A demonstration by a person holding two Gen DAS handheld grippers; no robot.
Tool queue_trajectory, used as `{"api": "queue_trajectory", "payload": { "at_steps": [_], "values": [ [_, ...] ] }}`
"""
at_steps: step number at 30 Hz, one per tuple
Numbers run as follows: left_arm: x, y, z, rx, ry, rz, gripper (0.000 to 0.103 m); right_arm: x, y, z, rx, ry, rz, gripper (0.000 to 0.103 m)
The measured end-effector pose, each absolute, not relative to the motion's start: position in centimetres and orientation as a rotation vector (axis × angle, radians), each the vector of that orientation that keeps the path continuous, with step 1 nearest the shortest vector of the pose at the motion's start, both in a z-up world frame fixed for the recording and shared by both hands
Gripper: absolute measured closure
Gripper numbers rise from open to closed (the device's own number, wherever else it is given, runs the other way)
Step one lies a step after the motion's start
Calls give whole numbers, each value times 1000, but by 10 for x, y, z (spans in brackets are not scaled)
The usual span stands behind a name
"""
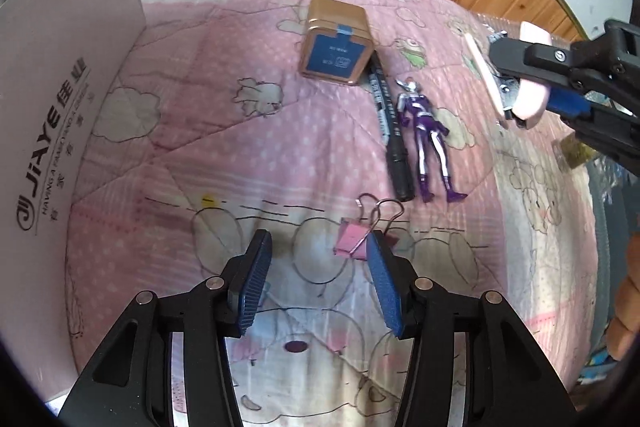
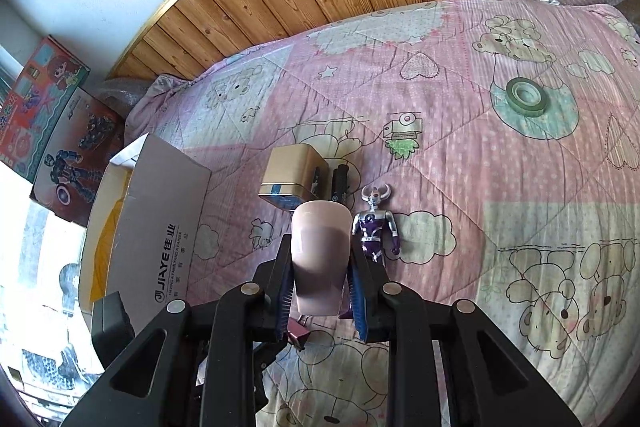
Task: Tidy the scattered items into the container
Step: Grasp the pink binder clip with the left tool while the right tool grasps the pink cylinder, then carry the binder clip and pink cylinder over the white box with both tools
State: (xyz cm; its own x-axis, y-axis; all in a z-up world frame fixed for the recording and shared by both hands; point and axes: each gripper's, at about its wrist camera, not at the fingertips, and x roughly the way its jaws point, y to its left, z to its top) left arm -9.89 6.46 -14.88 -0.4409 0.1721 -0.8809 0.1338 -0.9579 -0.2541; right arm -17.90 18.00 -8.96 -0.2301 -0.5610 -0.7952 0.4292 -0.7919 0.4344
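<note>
Clamped between the right gripper's jaws is a pink stapler, lifted above the quilt near its middle. By my reading, the carry step is in hand: next it must travel to the open cardboard box at the quilt's left edge. Left gripper hovers, jaws apart, beside a pink binder clip; figurine, marker, tin and tape roll remain out.
</note>
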Motion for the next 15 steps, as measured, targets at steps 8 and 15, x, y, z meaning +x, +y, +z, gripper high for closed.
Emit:
{"api": "queue_trajectory", "payload": {
  "at_steps": [8,15],
  "values": [
    [-92,95,-151,-1535,-235,2585,51,-181,183,-90,1407,-172,-2056,77],
    [-93,92,-153,-1474,-147,2629,71,-178,180,-88,1395,-163,-2047,77]
  ]
}}
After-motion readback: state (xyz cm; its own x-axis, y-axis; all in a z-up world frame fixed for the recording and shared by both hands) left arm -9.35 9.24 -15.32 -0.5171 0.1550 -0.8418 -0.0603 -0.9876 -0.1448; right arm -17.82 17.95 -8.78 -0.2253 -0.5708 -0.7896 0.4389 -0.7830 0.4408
